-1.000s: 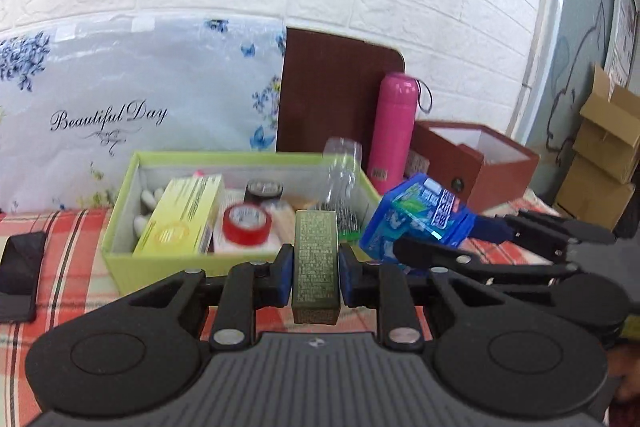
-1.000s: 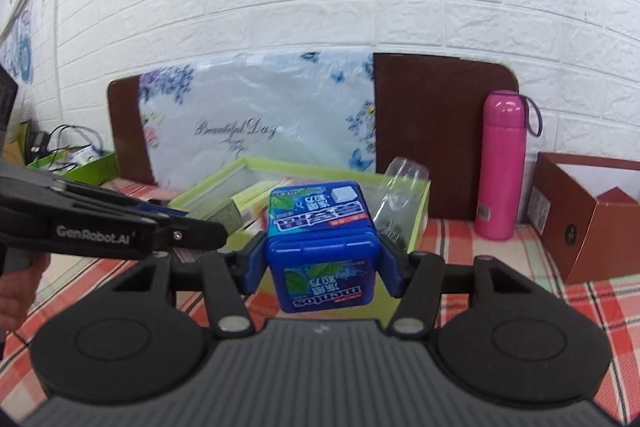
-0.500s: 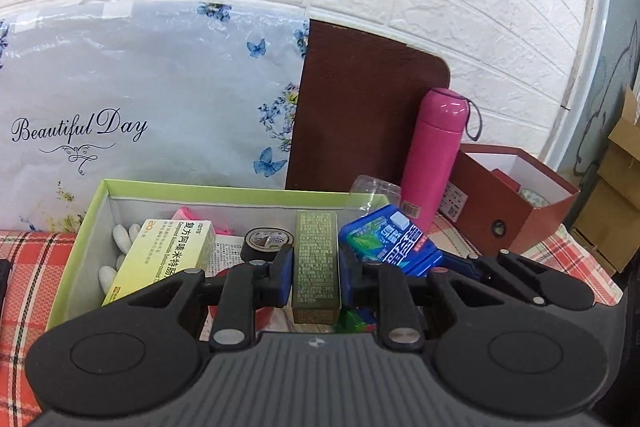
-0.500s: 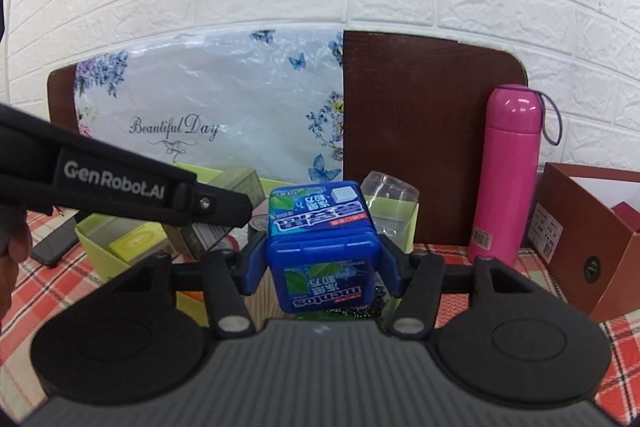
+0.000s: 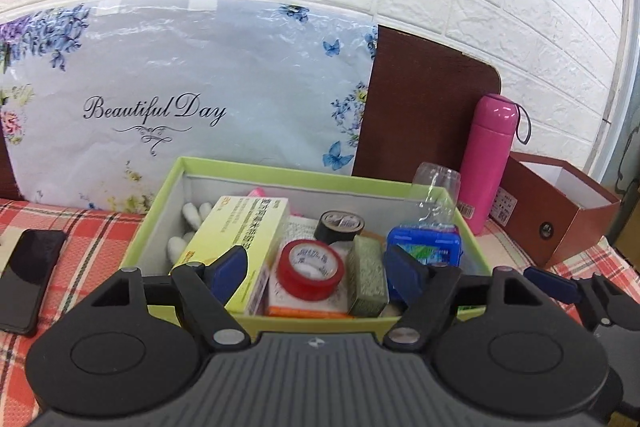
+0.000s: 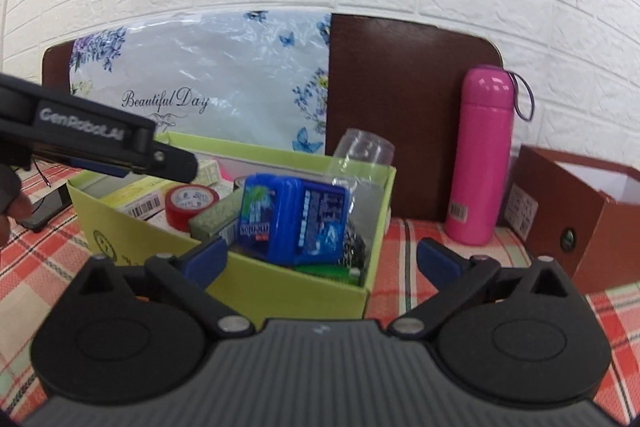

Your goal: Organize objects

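A lime-green box (image 5: 172, 187) (image 6: 132, 231) stands on the checked cloth. Inside lie a small olive-green box (image 5: 366, 267) (image 6: 212, 217), a blue Mentos tub (image 5: 426, 245) (image 6: 294, 219) tilted on its side, a red tape roll (image 5: 310, 269) (image 6: 190, 203), a black tape roll (image 5: 339, 225), a yellow-green carton (image 5: 240, 231) and a clear bottle (image 5: 436, 187) (image 6: 362, 155). My left gripper (image 5: 316, 277) is open and empty over the box's near wall. My right gripper (image 6: 322, 261) is open and empty at the box's right corner; the left gripper's arm (image 6: 96, 143) crosses its view.
A pink flask (image 5: 486, 163) (image 6: 482, 155) and a brown open box (image 5: 560, 207) (image 6: 592, 215) stand to the right. A black phone (image 5: 28, 275) lies at the left. A floral bag (image 5: 192, 99) and a brown board (image 5: 424, 115) lean on the brick wall.
Both grippers have opened. The olive-green box left my left gripper and the blue Mentos tub left my right gripper; both now lie in the green box.
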